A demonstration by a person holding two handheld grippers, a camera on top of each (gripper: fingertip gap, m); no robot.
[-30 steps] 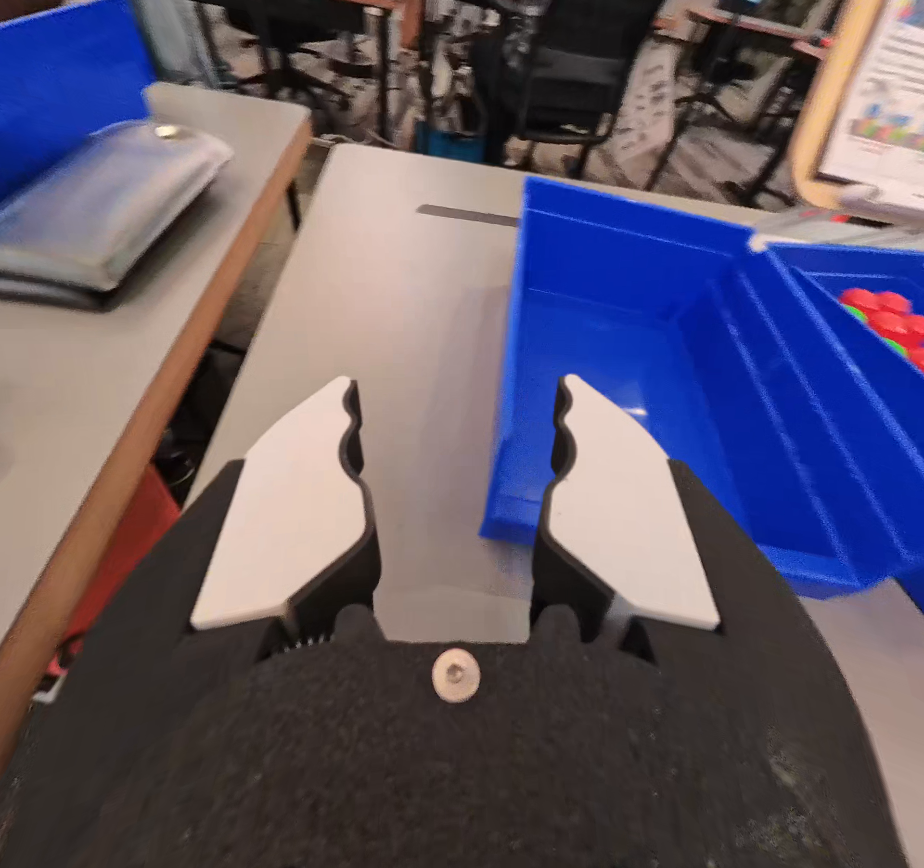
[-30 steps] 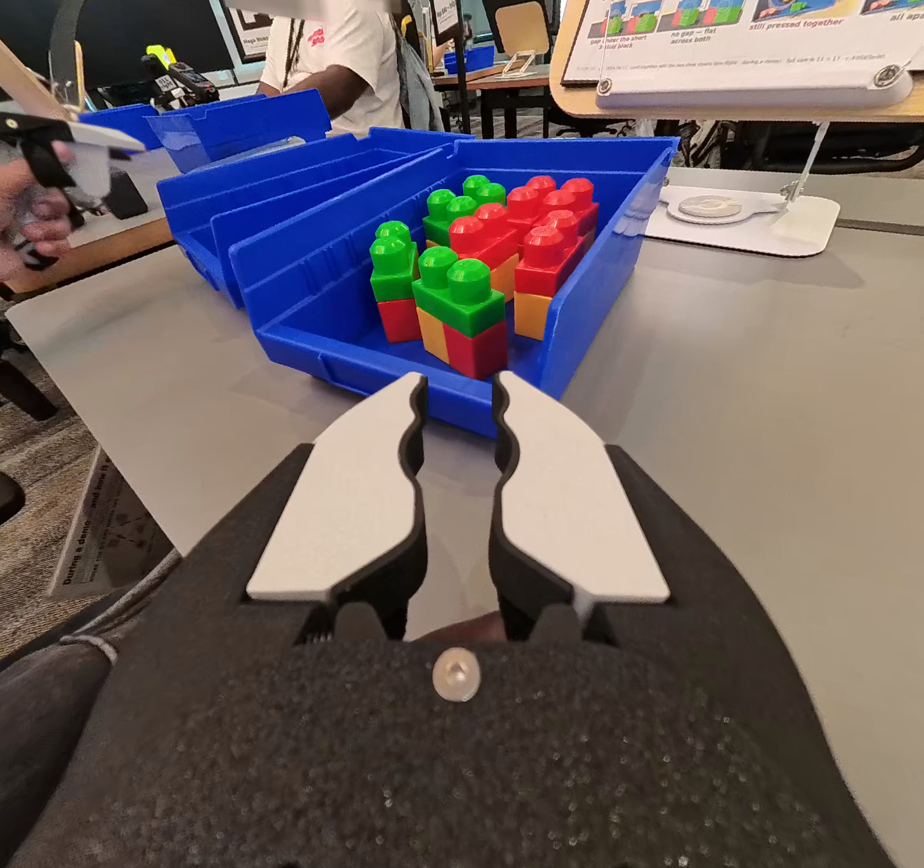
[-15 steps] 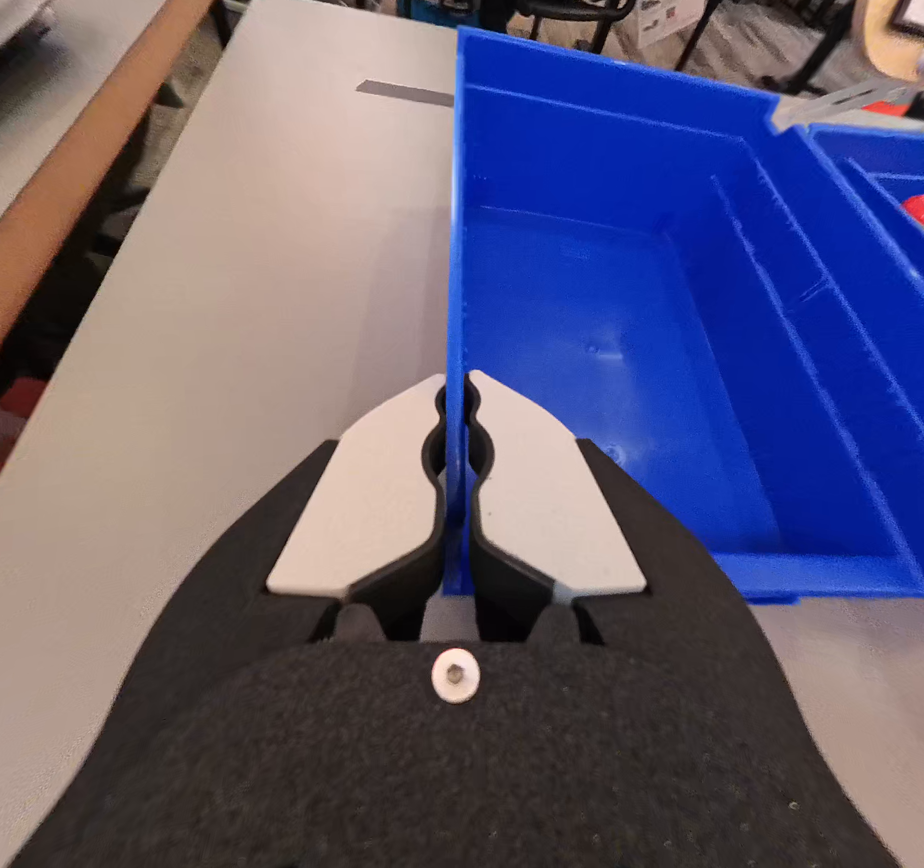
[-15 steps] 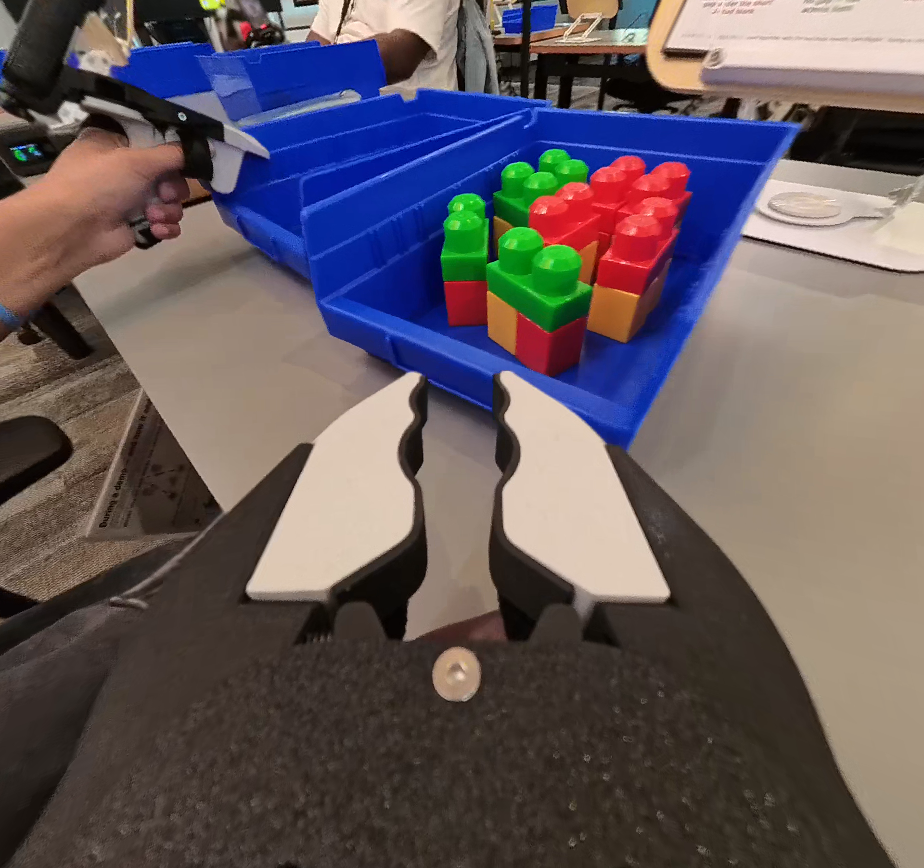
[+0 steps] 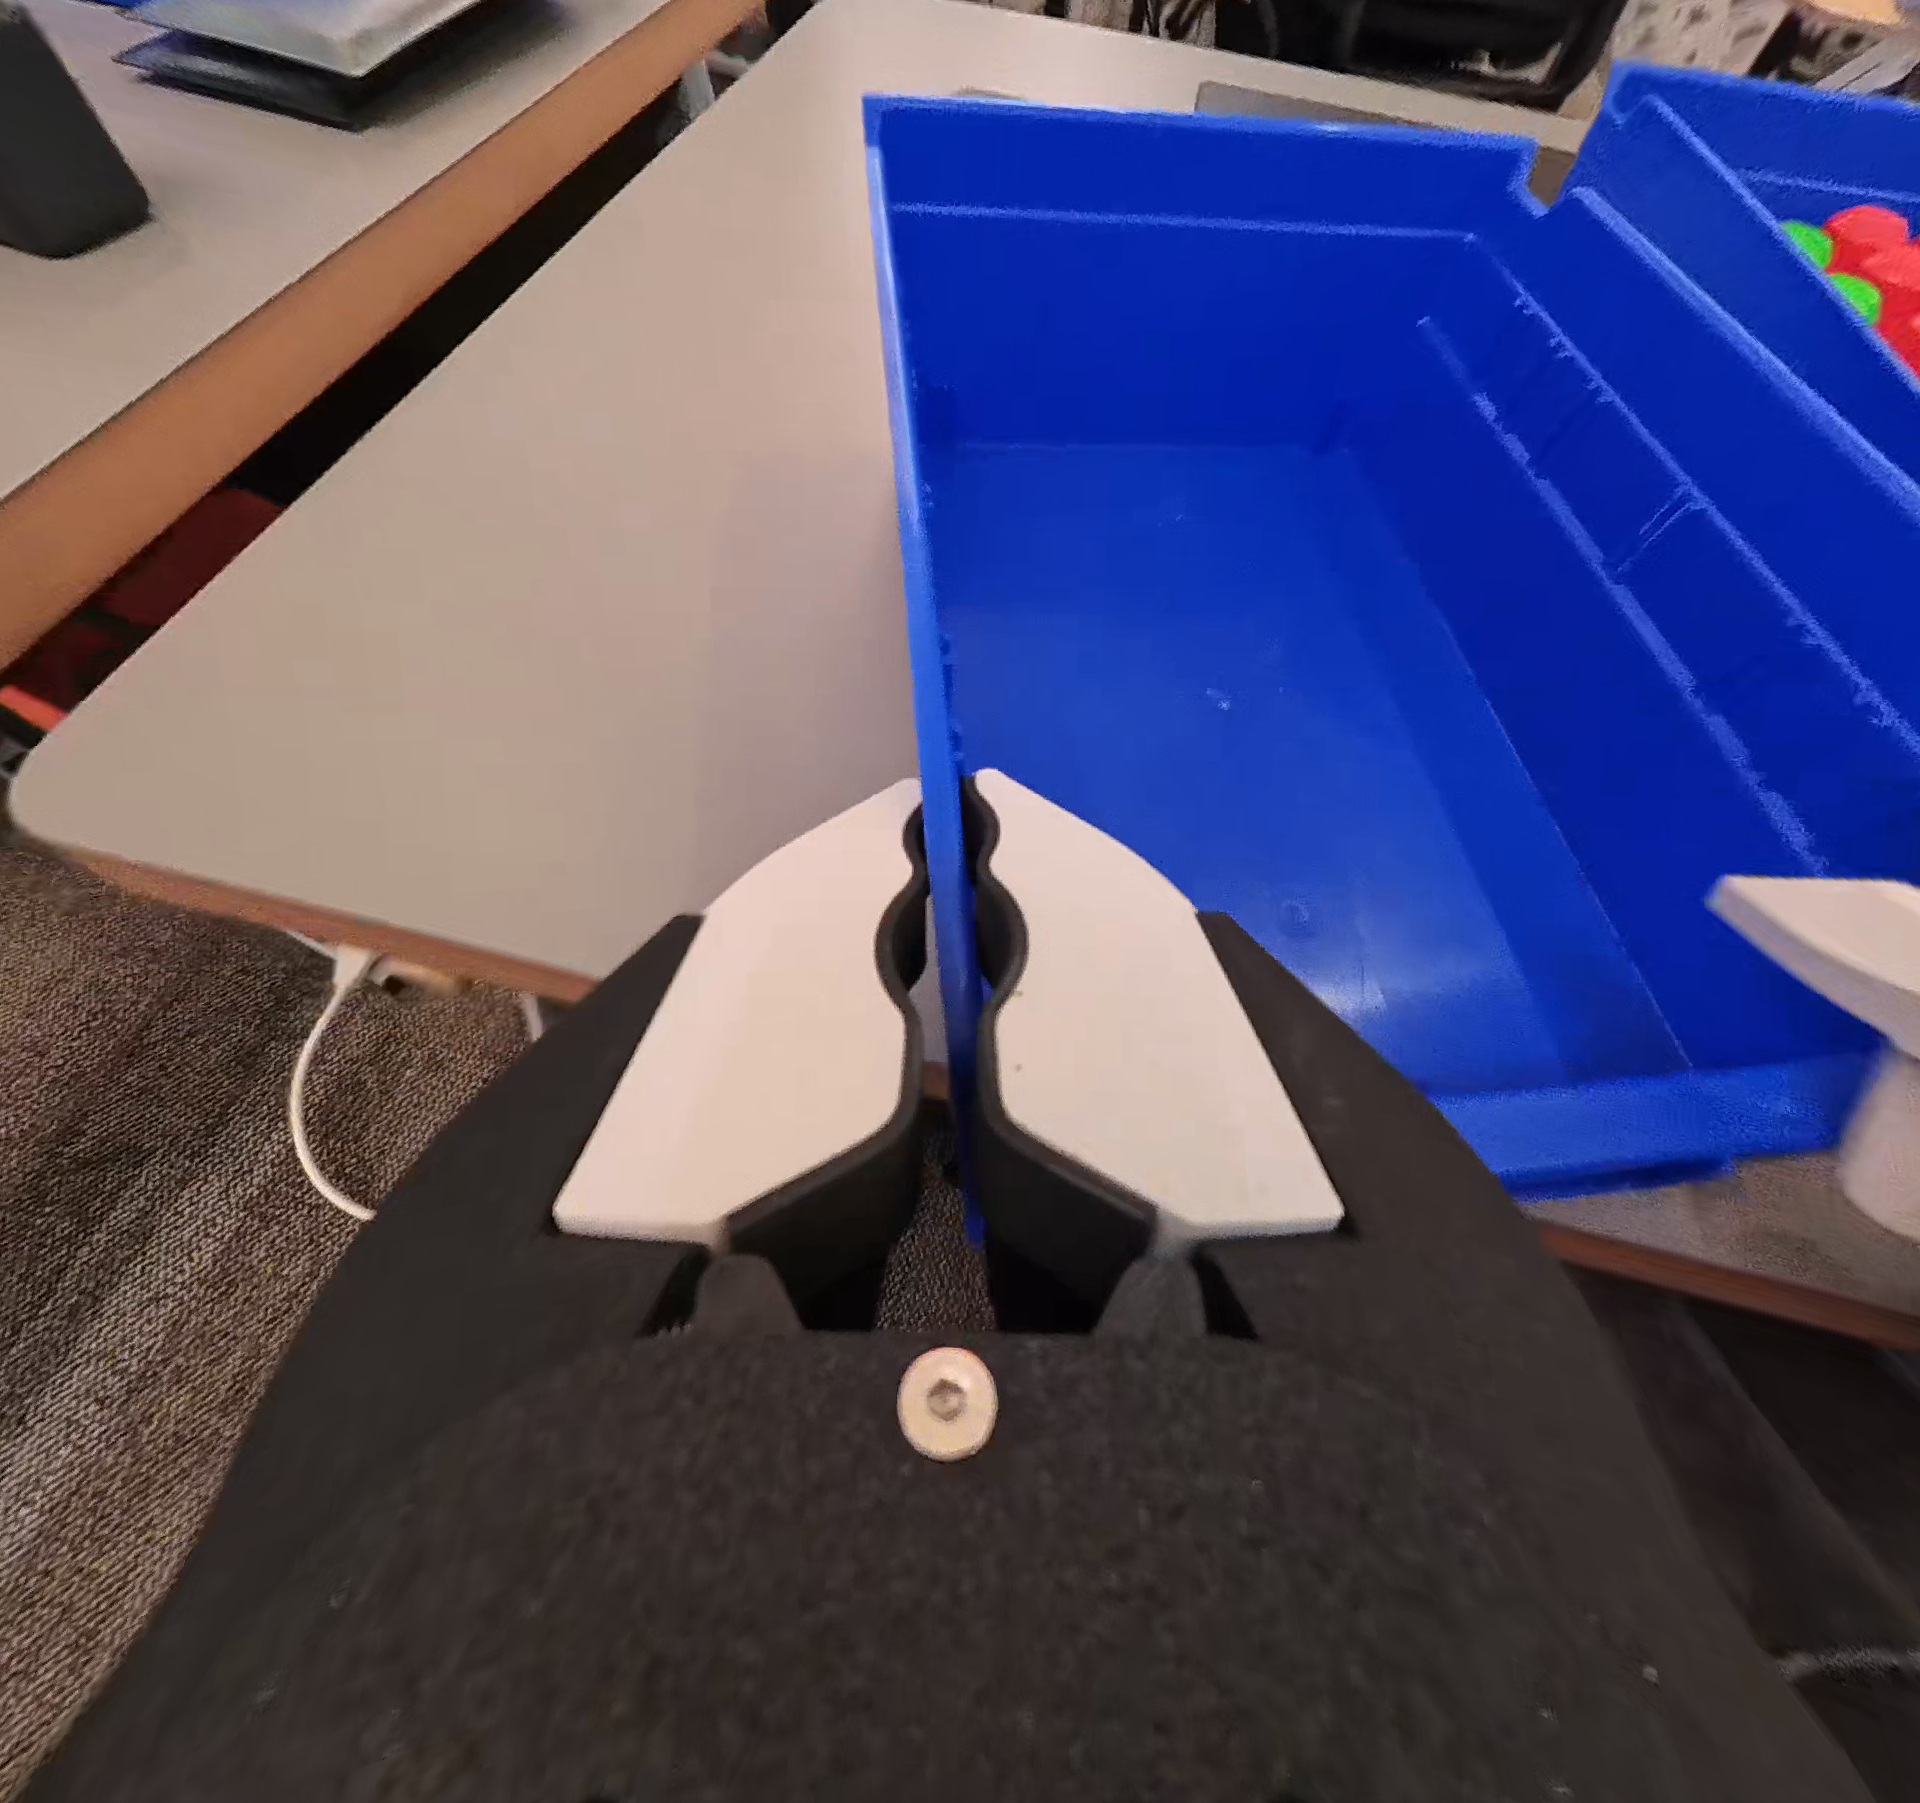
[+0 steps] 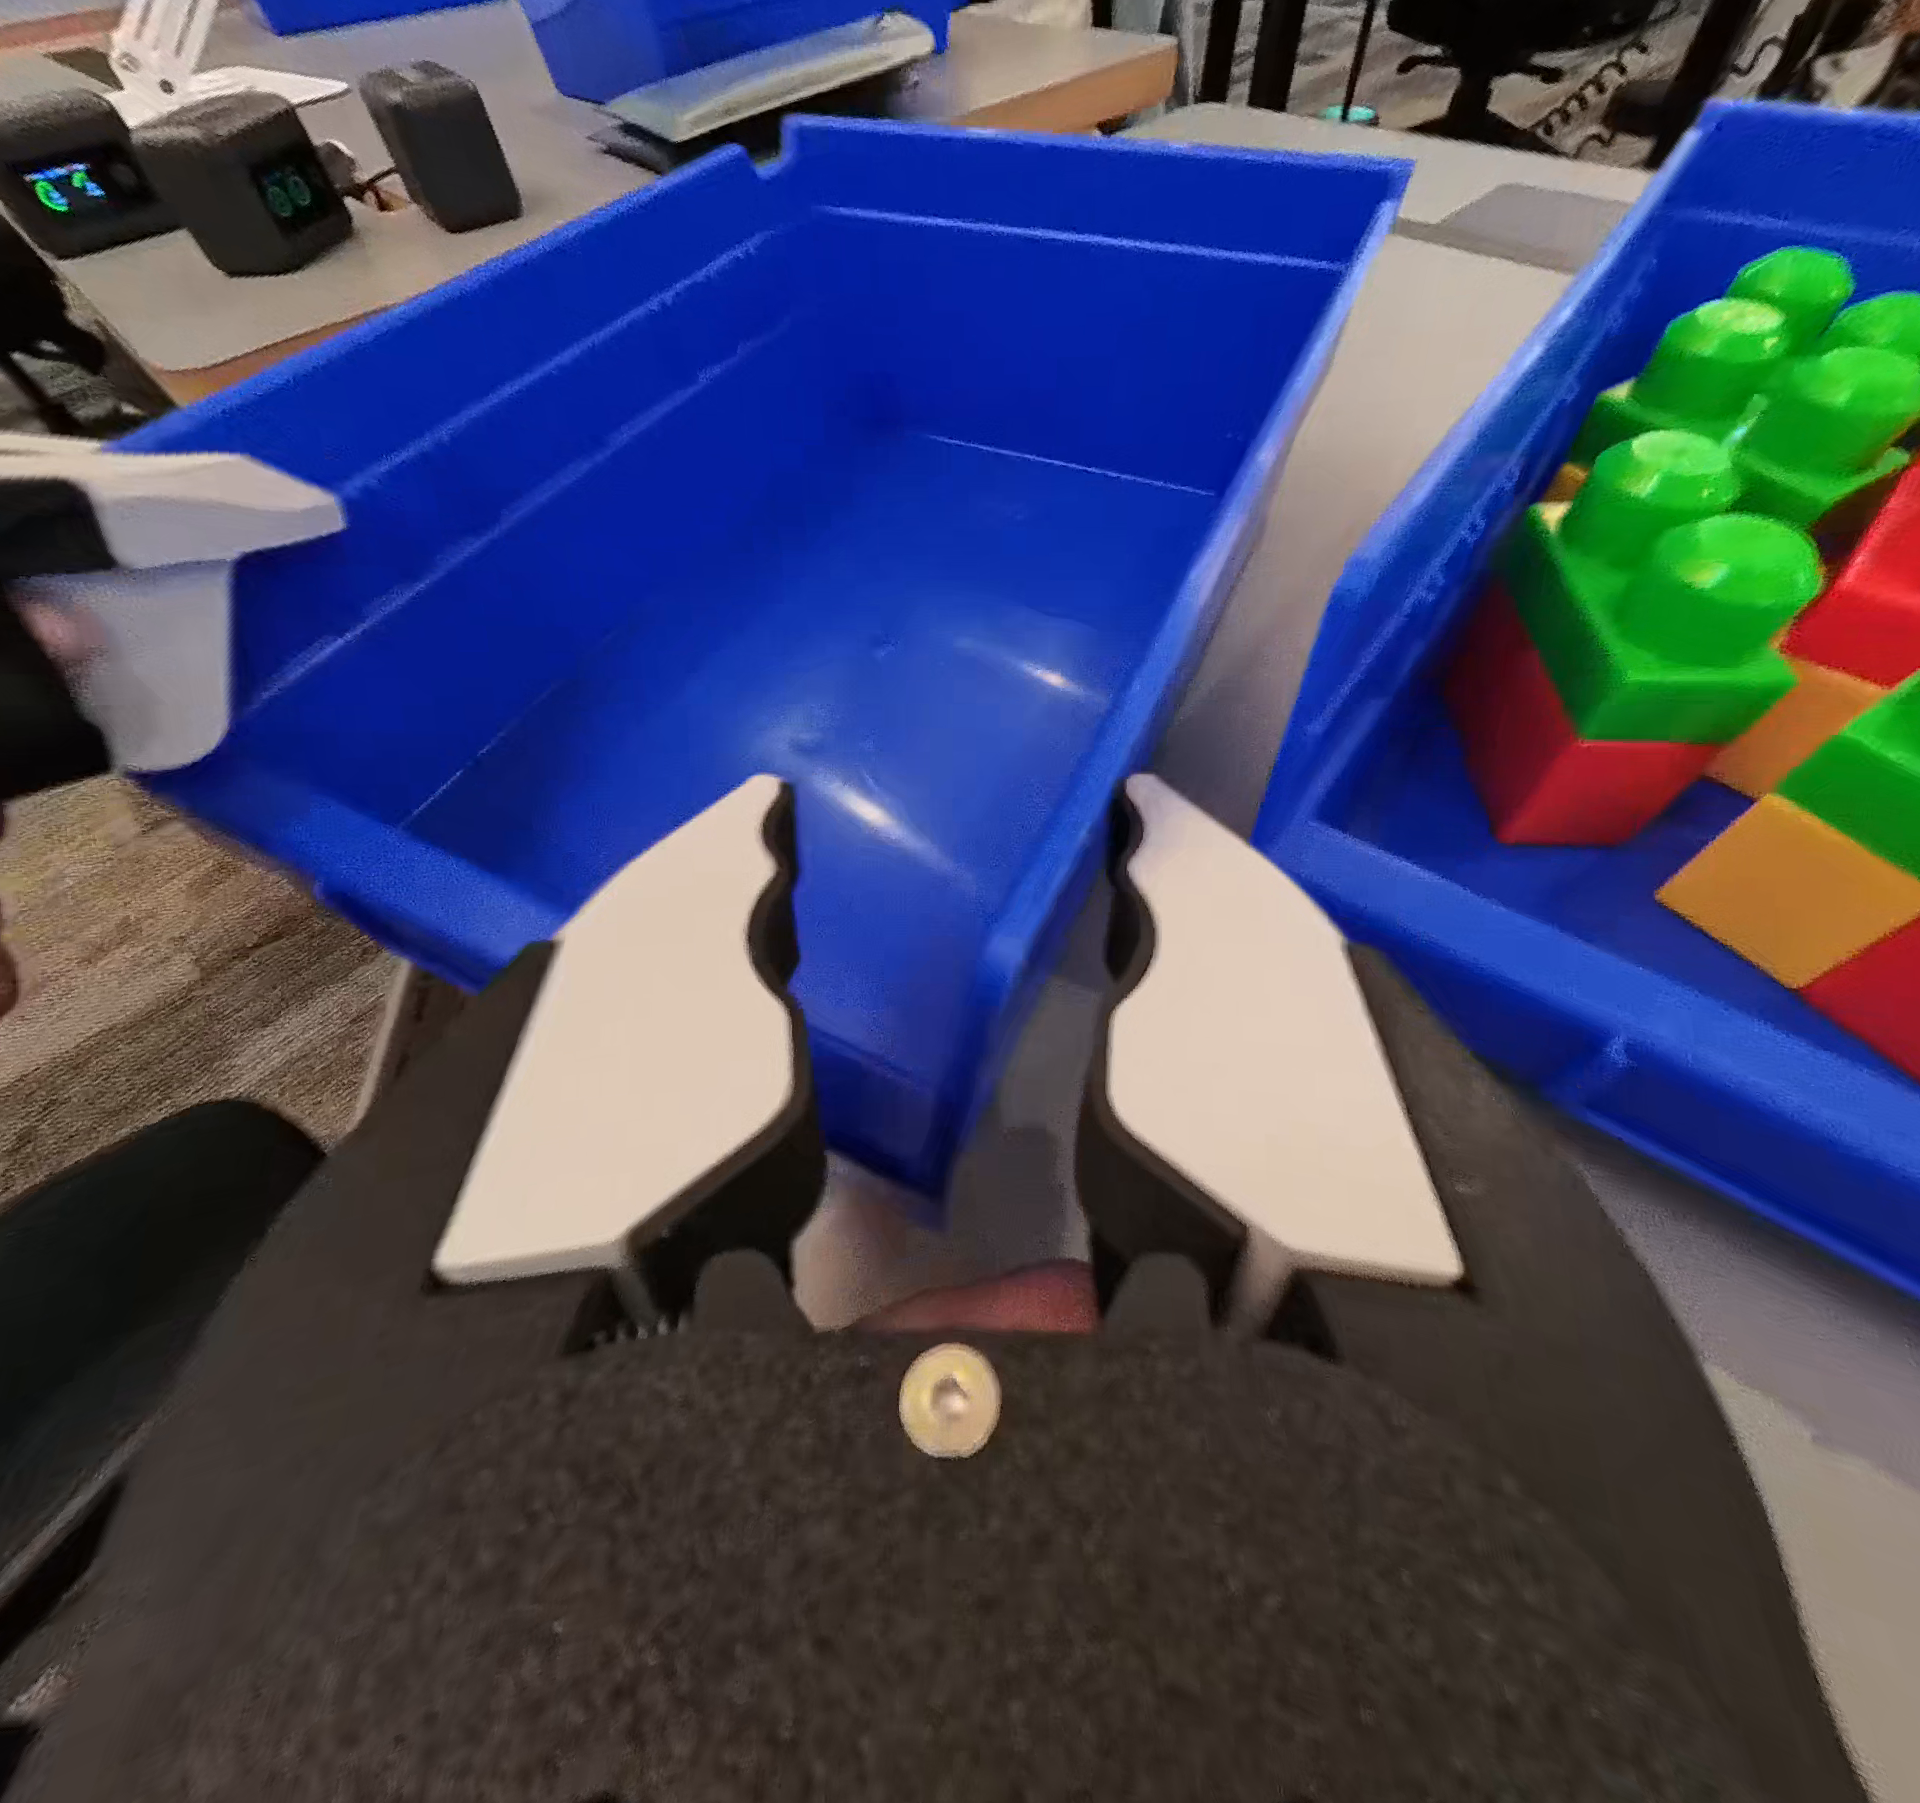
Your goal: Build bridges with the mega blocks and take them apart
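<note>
this looks like a setup step before any building: the empty bin (image 5: 1299,714) is being taken hold of, probably to shift it on the grey table (image 5: 582,548), though where it is meant to go cannot be told. the left gripper (image 5: 948,808) has its fingers pressed together on the bin's left wall, the thin blue plastic sandwiched between the wavy black pads. the right gripper (image 6: 945,808) has its fingers apart, straddling the near right corner of the same bin, one finger inside and one outside the wall, not yet pinching it. the next move, as i judge it, calls for the right fingers to close on that wall so both sides carry the bin evenly; a one-sided pull could twist or tip it. the bin is smooth, glossy, hard plastic with ribbed walls and a low front lip. the blocks (image 6: 1704,600) sit in a second bin (image 6: 1455,922) just to the right, untouched: chunky green, red and orange pieces with round studs on top, stacked in small towers. the gripper bodies are black and grainy, with flat pale finger plates.
</note>
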